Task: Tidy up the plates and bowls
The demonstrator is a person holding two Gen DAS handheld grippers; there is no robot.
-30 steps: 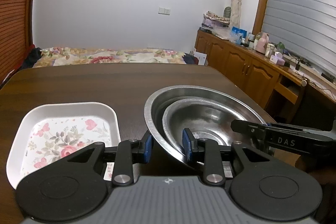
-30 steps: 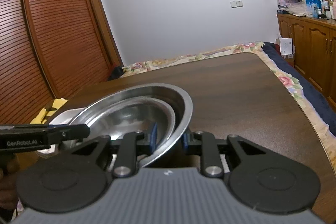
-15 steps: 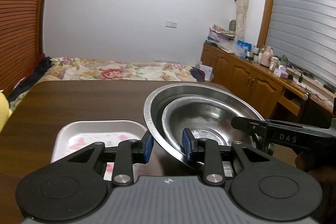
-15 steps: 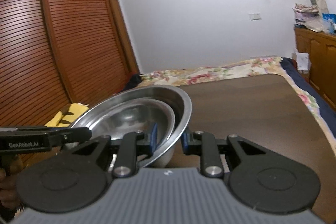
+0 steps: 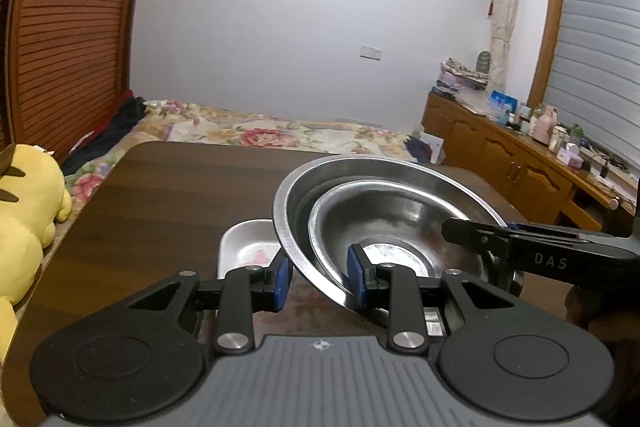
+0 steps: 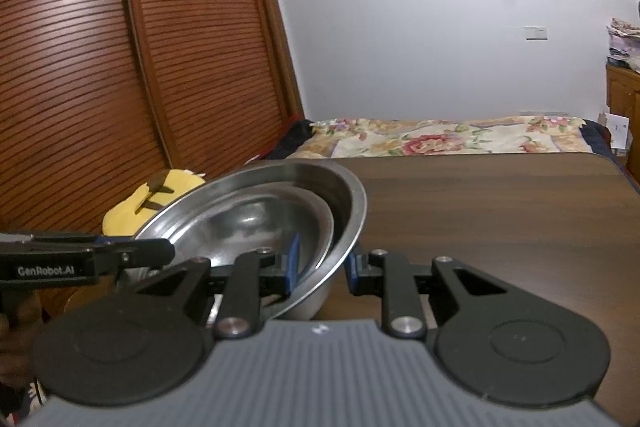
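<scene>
Both grippers clamp the rim of the large steel bowl point(image 5: 384, 171), held above the dark wooden table point(image 5: 180, 195). The left gripper point(image 5: 318, 281) grips its near-left edge; the right gripper point(image 6: 322, 267) grips the opposite edge. A smaller steel bowl point(image 5: 400, 223) is nested inside. A white floral tray point(image 5: 248, 247) lies on the table at 9 o'clock from the bowls. A floral-covered bed point(image 6: 440, 139) borders the table at 12 o'clock. A louvred wooden wardrobe point(image 6: 120, 67) stands at 10 o'clock.
</scene>
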